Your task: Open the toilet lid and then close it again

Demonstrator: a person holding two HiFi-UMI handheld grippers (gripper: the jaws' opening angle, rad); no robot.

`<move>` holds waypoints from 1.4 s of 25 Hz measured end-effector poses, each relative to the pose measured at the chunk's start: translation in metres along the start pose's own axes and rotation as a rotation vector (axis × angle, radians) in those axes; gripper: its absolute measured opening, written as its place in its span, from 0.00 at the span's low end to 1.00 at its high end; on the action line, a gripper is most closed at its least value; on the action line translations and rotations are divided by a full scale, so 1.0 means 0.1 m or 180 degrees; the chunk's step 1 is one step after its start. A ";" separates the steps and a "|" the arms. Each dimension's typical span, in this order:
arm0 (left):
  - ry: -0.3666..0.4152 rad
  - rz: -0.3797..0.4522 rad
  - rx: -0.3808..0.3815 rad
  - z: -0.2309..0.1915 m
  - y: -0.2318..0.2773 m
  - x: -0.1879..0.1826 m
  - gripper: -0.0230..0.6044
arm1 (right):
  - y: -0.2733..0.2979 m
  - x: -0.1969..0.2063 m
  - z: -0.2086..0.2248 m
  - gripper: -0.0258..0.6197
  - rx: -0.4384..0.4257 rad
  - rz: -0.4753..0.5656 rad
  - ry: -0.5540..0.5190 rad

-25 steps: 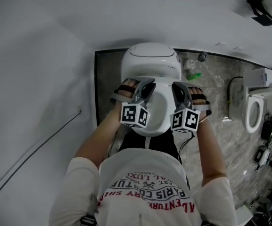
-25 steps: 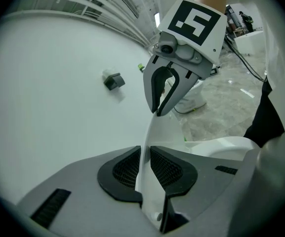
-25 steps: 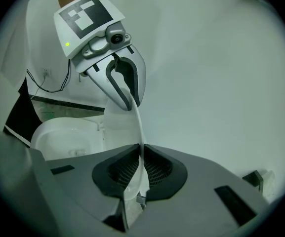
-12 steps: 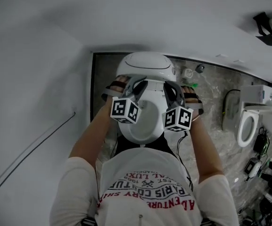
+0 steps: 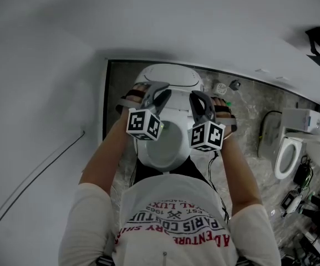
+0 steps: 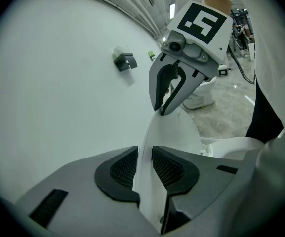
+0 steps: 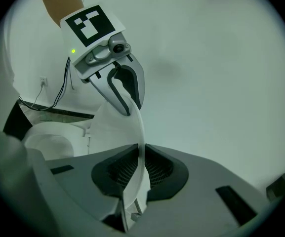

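Observation:
The white toilet lid (image 5: 173,101) stands raised and steep over the seat (image 5: 162,148). Both grippers hold its free edge from opposite sides. My left gripper (image 5: 157,93) has the lid's rim (image 6: 174,132) between its pads (image 6: 125,167); its jaws are opening, and the pads still lie against the rim. My right gripper (image 5: 198,101) is shut on the same rim (image 7: 115,127), pads (image 7: 157,169) tight on both faces. Each gripper shows in the other's view, the right gripper (image 6: 164,110) and the left gripper (image 7: 130,110) pinching the lid's far end. The seat ring (image 7: 51,139) shows below.
A white wall rises close behind the toilet, with a small dark fixture (image 6: 125,60) on it. A second toilet (image 5: 293,148) stands on the stone floor at the right, cables and small bottles (image 5: 222,87) near it. A cable (image 5: 37,170) runs down the left wall.
Both grippers have moved toward the wall with the lid between them, tipping it steeper. More of the open seat shows beneath the lid.

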State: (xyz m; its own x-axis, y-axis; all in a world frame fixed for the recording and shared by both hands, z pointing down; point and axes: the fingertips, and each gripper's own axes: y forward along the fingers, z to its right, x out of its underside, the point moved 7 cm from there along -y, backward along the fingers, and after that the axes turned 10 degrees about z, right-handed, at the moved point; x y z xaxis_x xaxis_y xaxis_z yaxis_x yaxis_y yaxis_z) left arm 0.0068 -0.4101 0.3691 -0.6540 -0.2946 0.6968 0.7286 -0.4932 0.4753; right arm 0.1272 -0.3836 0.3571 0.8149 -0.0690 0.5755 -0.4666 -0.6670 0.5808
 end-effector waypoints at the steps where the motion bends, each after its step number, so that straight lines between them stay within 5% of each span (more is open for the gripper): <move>1: -0.0013 -0.0003 0.0000 -0.02 0.02 0.01 0.19 | 0.02 0.01 0.02 0.09 -0.0005 0.0005 0.0013; 17: -0.0100 0.0041 -0.0013 -0.18 0.18 0.15 0.20 | 0.21 0.12 0.19 0.09 -0.0069 0.0249 0.0196; 25: -0.0041 -0.0092 -0.0071 -0.18 0.05 0.07 0.23 | 0.16 0.02 0.25 0.09 -0.0341 -0.0006 0.0640; 30: -0.0391 0.0160 -0.0291 -0.27 -0.29 -0.08 0.25 | -0.08 -0.20 0.29 0.09 -0.0107 0.0079 0.1041; 35: -0.1140 0.0519 -0.0647 -0.33 -0.75 -0.27 0.25 | -0.49 -0.48 0.39 0.09 0.0443 0.0380 0.1962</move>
State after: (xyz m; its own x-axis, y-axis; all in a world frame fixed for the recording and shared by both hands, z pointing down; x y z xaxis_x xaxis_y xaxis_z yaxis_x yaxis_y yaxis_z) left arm -0.0368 -0.3926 0.2968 -0.3958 -0.0972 0.9132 0.7382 -0.6252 0.2534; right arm 0.1244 -0.3765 0.2786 0.3936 0.2628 0.8809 -0.4590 -0.7740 0.4360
